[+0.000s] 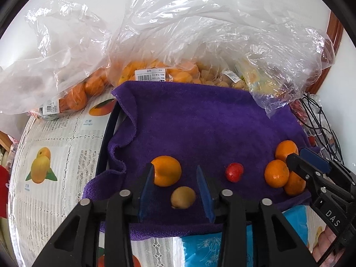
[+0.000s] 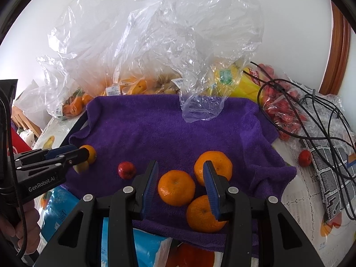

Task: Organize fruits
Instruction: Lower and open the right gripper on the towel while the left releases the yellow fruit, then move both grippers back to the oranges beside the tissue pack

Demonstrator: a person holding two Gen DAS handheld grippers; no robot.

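Observation:
A purple towel [image 1: 200,124] [image 2: 169,129] lies over a tray. In the left wrist view, an orange mandarin [image 1: 166,170] and a small yellow-green fruit [image 1: 183,197] lie between the fingers of my open left gripper [image 1: 175,178]. A small red fruit [image 1: 234,172] [image 2: 126,170] lies to the right of them. Three mandarins [image 1: 277,173] [image 2: 176,188] cluster at the towel's right. My right gripper [image 2: 181,174] is open above the cluster, with the left mandarin between its fingers. It also shows in the left wrist view [image 1: 300,160].
Clear plastic bags of oranges [image 1: 75,98], kumquats [image 1: 155,71] and other fruit [image 2: 227,75] line the back. A bag of red fruit [image 2: 282,111] and black cables [image 2: 322,120] lie at the right. A blue packet [image 2: 142,249] lies at the front edge.

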